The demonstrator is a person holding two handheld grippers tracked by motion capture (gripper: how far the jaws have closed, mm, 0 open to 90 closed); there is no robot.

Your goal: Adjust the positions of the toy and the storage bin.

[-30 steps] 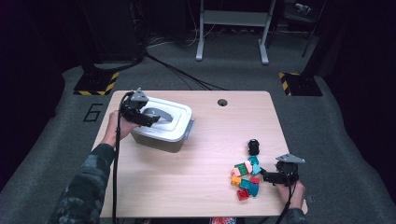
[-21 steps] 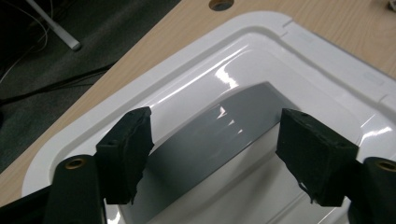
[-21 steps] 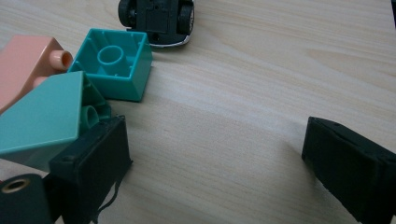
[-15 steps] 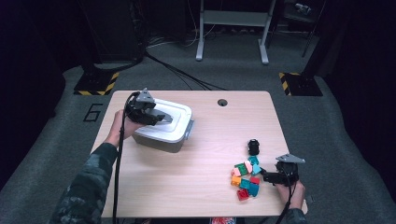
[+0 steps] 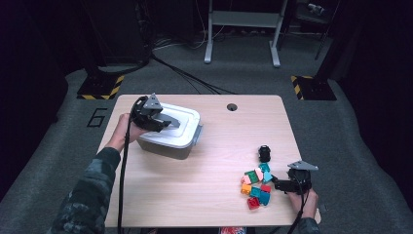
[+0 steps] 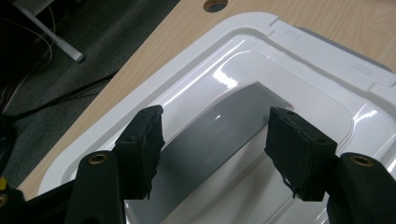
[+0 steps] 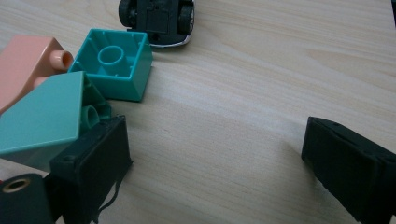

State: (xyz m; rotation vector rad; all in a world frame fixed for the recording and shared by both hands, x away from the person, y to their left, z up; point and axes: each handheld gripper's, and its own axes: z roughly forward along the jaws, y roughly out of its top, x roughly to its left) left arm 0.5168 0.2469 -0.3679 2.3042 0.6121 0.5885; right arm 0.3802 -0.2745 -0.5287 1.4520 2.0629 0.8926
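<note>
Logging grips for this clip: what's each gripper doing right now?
Left gripper: jaws just closing around the grey lid handle; contact cannot be told.
Right gripper: open, holding nothing.

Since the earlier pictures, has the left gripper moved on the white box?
Yes. The left gripper has shifted from the near left edge of the white box inward over its lid, toward the table hole. Its jaws have just been closing around the grey handle.

On the light wooden table (image 5: pixel 204 170) stands one grey plastic box with a white lid (image 5: pixel 171 131). Well to its right lies one small black toy car (image 5: pixel 264 153). Just below the car sits one heap of coloured plastic bricks (image 5: pixel 257 185), about eight, too tightly clustered for an exact count.
</note>
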